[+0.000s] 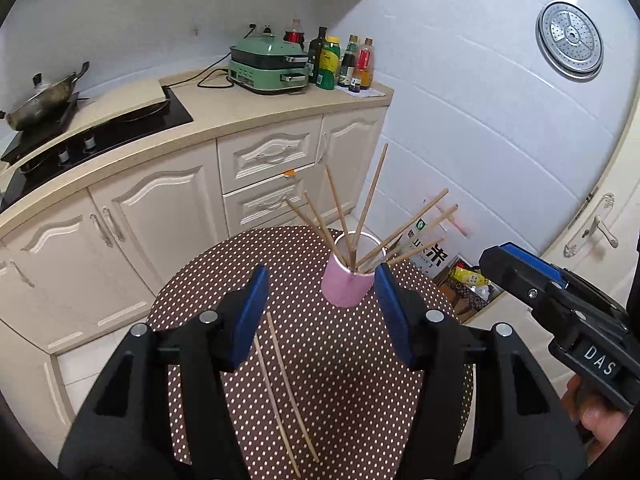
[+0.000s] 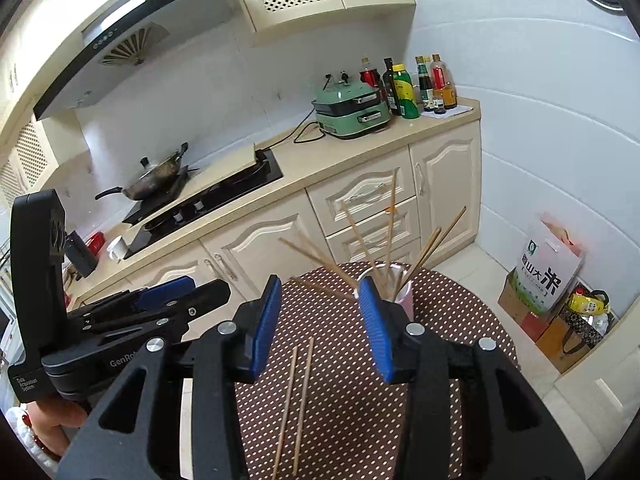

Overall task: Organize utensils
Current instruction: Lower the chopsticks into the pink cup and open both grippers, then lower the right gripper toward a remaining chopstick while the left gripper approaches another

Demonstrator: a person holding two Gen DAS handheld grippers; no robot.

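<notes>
A pink cup (image 1: 345, 284) stands on the round brown polka-dot table (image 1: 344, 380) and holds several wooden chopsticks (image 1: 370, 196) fanned outward. Two loose chopsticks (image 1: 286, 390) lie side by side on the table in front of the cup. My left gripper (image 1: 322, 312) is open and empty, held above the loose chopsticks. My right gripper (image 2: 320, 322) is open and empty, above the same two loose chopsticks (image 2: 296, 404), with the cup (image 2: 406, 296) partly hidden behind its right finger. The right gripper also shows in the left wrist view (image 1: 500, 260); the left gripper also shows in the right wrist view (image 2: 188, 286).
Cream kitchen cabinets (image 1: 160, 208) and a countertop with a gas hob (image 1: 120, 124), a wok (image 1: 44, 98), a green cooker (image 1: 266, 66) and several bottles (image 1: 340, 62) stand behind the table. A rice bag (image 2: 548, 272) and boxes sit on the floor at the right wall.
</notes>
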